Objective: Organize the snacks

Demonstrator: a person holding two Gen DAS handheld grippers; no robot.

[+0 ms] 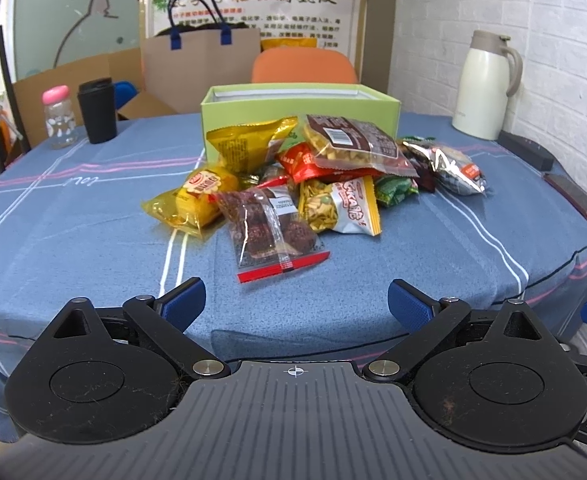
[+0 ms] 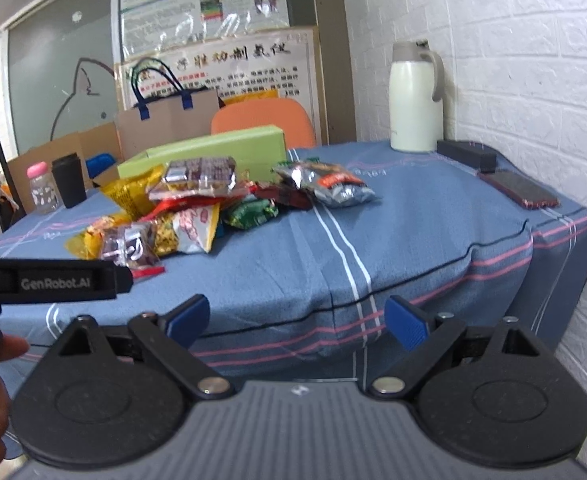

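A pile of snack packets [image 1: 305, 184] lies on the blue tablecloth in front of an open light-green box [image 1: 299, 108]. Nearest me is a clear packet of dark red snacks with a red strip [image 1: 271, 232]; a yellow cake packet [image 1: 197, 200] is at its left, a silver packet [image 1: 453, 168] at the right. My left gripper [image 1: 296, 304] is open and empty, short of the pile near the table's front edge. My right gripper [image 2: 297, 322] is open and empty, off the table's front right side; the pile [image 2: 197, 204] and box [image 2: 213, 152] lie ahead to its left.
A black cup [image 1: 97, 110] and a pink-capped bottle [image 1: 58, 116] stand at the back left. A cream thermos jug [image 1: 485, 84] stands at the back right by the white wall, with a black case [image 1: 527, 154] and a phone [image 1: 575, 196] along the right edge. An orange chair [image 1: 303, 66] is behind the box.
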